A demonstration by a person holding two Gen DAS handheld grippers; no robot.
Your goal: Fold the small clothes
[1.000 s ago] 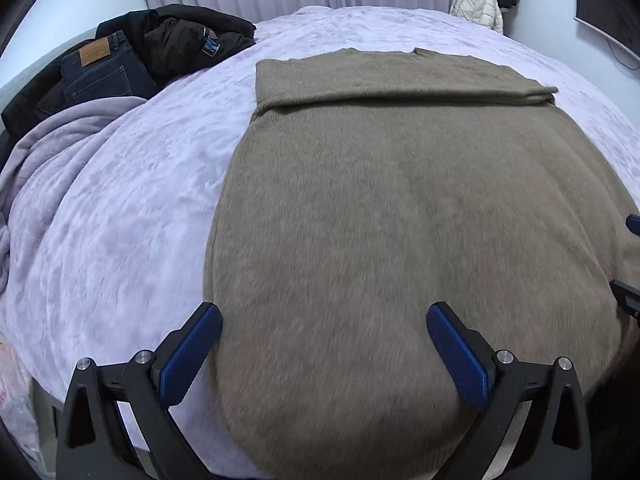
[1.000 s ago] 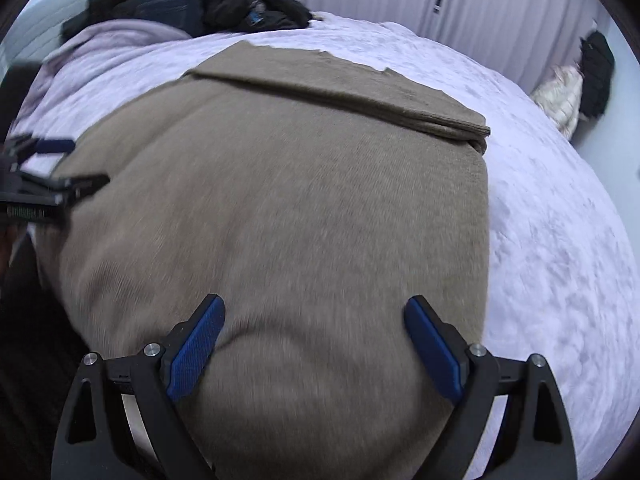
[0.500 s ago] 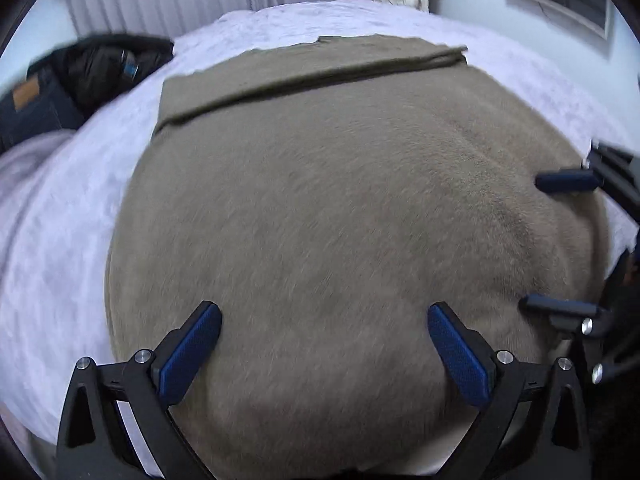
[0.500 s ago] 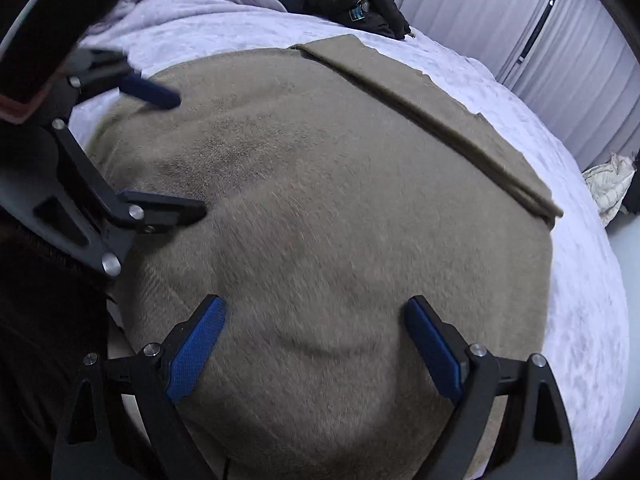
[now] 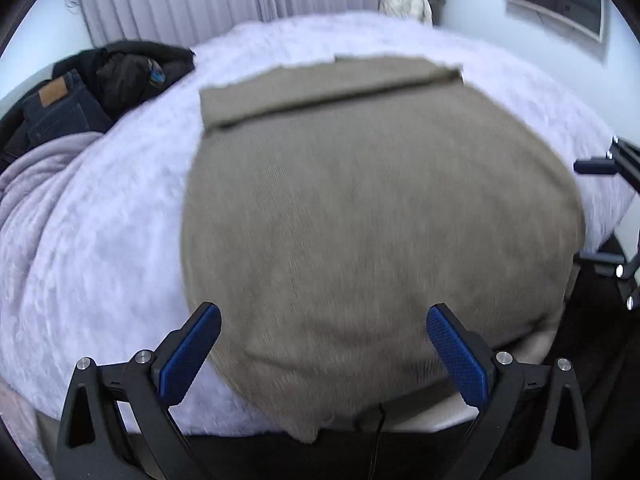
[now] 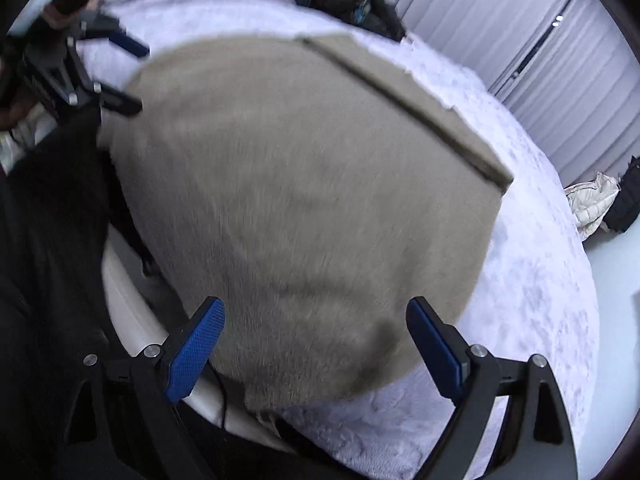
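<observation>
Left wrist view shows a soft, limp brown knit garment (image 5: 360, 220) spread on the lilac bed cover (image 5: 100, 240), its near hem overhanging the edge, best pinched at near corners, with left gripper (image 5: 320, 356) and right gripper (image 6: 316, 348) both agape, empty.

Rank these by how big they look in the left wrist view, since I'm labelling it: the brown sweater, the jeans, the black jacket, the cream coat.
1. Brown sweater, by far the largest.
2. Black jacket.
3. Jeans, close to the jacket and partly hidden, so unsure.
4. Cream coat, smallest, but farthest away.
</observation>
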